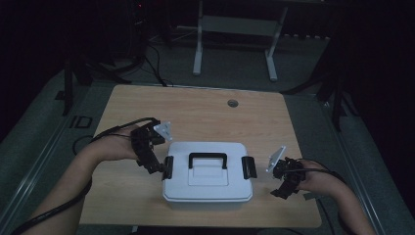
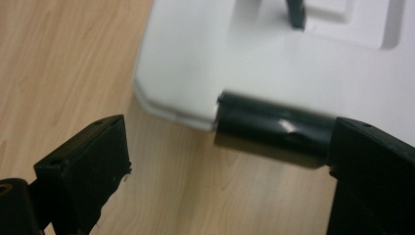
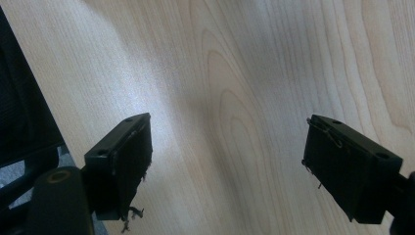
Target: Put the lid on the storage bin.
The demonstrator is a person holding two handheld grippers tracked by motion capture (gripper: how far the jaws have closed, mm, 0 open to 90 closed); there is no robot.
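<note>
A white lidded box (image 1: 208,188) sits on the near middle of the wooden table (image 1: 195,112). It has a black handle (image 1: 208,157) on top and a black latch on each side: the left latch (image 1: 169,167) and the right latch (image 1: 249,167). My left gripper (image 1: 161,169) is at the box's left side, open. In the left gripper view the left gripper (image 2: 230,156) has its jaws wide apart, the left latch (image 2: 274,129) lies between them close to the right jaw, and the box lid (image 2: 205,63) is behind it. My right gripper (image 1: 284,188) hovers to the right of the box, open. In the right gripper view the right gripper (image 3: 227,161) has bare table (image 3: 235,73) between its jaws.
A round cable hole (image 1: 232,103) lies in the table's far middle. A white desk frame (image 1: 197,54) stands on the dark floor beyond the table. The table's right edge (image 1: 303,161) runs close to my right hand. Cables trail from both grippers.
</note>
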